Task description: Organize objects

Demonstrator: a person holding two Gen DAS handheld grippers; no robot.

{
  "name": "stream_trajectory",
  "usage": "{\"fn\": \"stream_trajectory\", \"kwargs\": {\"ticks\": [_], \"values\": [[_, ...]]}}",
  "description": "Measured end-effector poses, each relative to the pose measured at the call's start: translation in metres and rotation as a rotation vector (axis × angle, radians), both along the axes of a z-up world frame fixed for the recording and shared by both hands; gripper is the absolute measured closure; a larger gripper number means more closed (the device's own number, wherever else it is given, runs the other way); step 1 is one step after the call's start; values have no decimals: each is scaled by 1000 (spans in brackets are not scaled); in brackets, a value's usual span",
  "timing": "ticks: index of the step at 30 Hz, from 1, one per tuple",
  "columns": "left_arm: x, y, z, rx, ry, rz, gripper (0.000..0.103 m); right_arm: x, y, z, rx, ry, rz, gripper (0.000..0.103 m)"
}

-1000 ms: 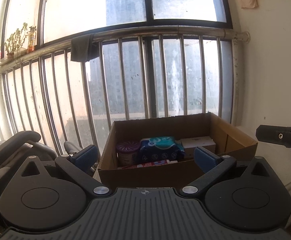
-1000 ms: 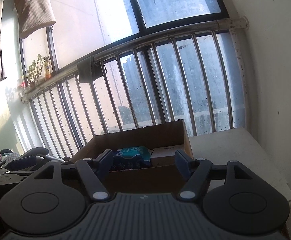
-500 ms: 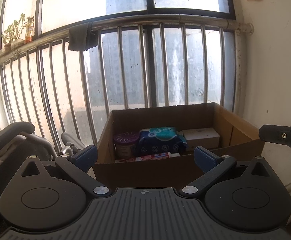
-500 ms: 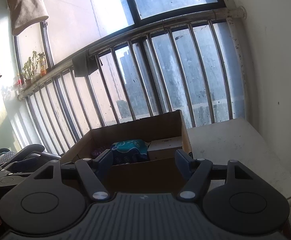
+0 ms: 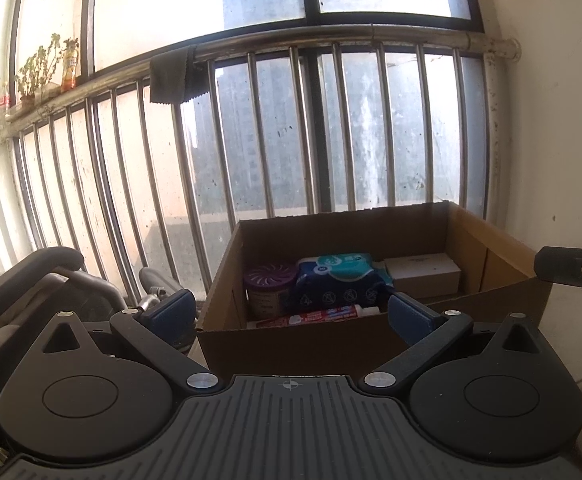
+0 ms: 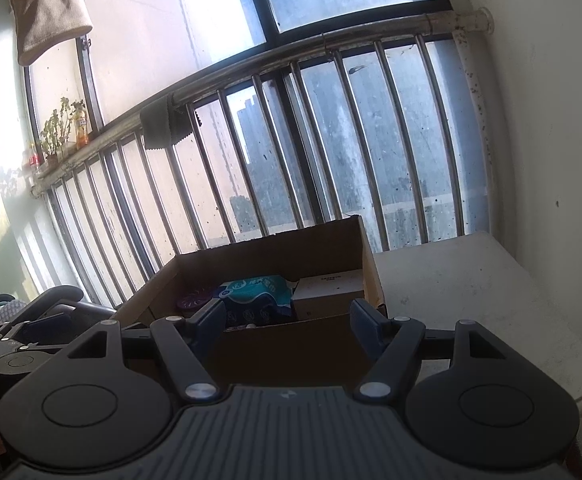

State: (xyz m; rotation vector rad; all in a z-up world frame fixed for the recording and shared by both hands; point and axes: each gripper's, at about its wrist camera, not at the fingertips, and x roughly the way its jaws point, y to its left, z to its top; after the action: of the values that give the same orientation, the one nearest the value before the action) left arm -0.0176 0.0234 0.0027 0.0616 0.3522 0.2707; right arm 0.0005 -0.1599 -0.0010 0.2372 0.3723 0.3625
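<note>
An open cardboard box (image 5: 323,344) (image 6: 291,352) stands before the window railing. Inside lie a purple round canister (image 5: 269,286) (image 6: 193,300), a blue-and-teal wipes pack (image 5: 341,282) (image 6: 257,296), a white carton (image 5: 425,274) (image 6: 329,290) and a red-and-white tube (image 5: 319,316). My left gripper (image 5: 291,314) hovers open in front of the box's near wall, nothing between its blue pads. My right gripper (image 6: 289,322) is open too, empty, at the near right corner of the box. Its tip (image 5: 571,268) pokes in at the right of the left wrist view.
A metal railing (image 5: 331,128) with a dark cloth (image 5: 173,76) over it runs behind the box. The box sits on a white tabletop (image 6: 471,292) against a pale wall (image 6: 551,120). A wheelchair-like frame (image 5: 51,276) stands to the left. Potted plants (image 5: 39,72) line the sill.
Both views have drifted slightly, so the box sits a little lower and further right in the left wrist view. Both grippers keep the same opening and nothing in the box moved.
</note>
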Motion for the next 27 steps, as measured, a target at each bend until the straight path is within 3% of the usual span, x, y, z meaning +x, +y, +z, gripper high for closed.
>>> {"fn": "stream_trajectory", "kwargs": {"ticks": [16,27], "values": [[-12,-8,5,6,-26,-14,0,-9,-8,1,23,-19,9,27],[-18,0,3,-36,-35,8,0,-13,-4,1,4,-14,17,26]]}}
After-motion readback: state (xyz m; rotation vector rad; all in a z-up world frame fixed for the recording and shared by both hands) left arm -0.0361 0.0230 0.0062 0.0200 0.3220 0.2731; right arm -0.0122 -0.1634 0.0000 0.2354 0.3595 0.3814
